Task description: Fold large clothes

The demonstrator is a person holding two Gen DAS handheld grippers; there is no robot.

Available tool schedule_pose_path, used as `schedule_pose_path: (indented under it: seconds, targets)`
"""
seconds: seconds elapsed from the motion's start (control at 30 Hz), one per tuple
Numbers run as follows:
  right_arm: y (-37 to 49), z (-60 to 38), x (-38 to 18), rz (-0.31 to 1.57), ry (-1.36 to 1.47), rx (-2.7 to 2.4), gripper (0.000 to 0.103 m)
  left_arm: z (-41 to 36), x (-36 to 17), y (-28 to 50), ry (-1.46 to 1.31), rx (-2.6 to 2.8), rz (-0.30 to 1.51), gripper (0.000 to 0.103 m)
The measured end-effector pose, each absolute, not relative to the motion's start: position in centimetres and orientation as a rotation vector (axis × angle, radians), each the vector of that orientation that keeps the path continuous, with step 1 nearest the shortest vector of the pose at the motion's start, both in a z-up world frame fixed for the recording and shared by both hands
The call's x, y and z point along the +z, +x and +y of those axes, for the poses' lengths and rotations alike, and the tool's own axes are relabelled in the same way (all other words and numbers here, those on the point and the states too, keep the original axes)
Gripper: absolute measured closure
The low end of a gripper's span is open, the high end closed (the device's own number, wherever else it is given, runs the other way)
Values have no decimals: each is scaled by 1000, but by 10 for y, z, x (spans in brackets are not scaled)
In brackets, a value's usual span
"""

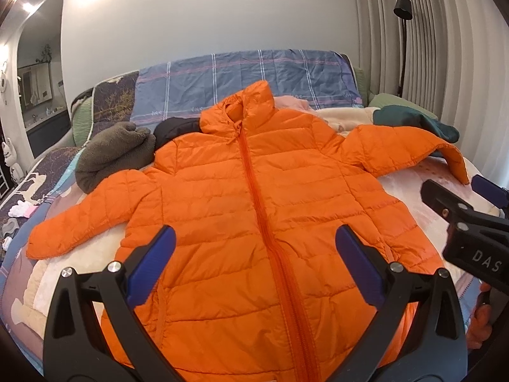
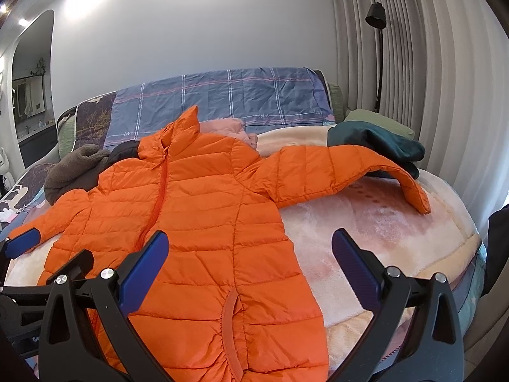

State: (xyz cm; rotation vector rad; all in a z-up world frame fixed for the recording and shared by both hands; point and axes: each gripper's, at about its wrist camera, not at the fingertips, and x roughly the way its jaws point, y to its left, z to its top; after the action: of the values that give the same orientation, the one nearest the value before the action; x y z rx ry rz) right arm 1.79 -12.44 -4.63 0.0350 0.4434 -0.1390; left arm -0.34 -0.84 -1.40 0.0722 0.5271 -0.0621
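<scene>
Two claws: both hang above the near end of the bed, neither touching cloth.
Garment: orange quilted puffer jacket with hood (image 1: pixel 254 210) lies front up, zipped, flat on the pale pink fleece blanket (image 2: pixel 375 222) that covers the bed.
Long axis: runs straight away from the claws, hem nearest them, hood farthest, along the orange zip (image 1: pixel 257 191).
Left claw (image 1: pixel 254 254): jaws spread wide, holding nothing, centred over the lower body of the jacket with the zip between its blue pads.
Right claw (image 2: pixel 251 261): jaws spread wide, empty, straddling the right side seam, one pad over the jacket, the other over bare blanket.
Right sleeve (image 2: pixel 350 172): stretches out sideways to the right, its cuff bent down toward the near edge, its far side touching a dark green folded garment (image 2: pixel 381 143).
Left sleeve (image 1: pixel 89 213): slants out and down to the left, cuff on the blanket.
Nearer arm: the right claw is the closer one to the right sleeve, the left claw to the left sleeve.
Likely next move: a sleeve folded in across the chest; each sleeve lies outward and farther up the bed from its own claw.
Neighbours: grey-brown fleece bundle (image 1: pixel 111 156) touches the left shoulder.
</scene>
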Motion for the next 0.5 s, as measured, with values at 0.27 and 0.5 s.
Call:
schedule_pose_path:
  seconds: [0.27, 0.5]
  targets:
    - [15, -130, -46, 437, 44, -129, 1, -3, -11, -3, 49, -13, 499, 2]
    - [15, -136, -44, 415, 49, -114, 1, 3, -10, 2, 44, 30, 502, 2]
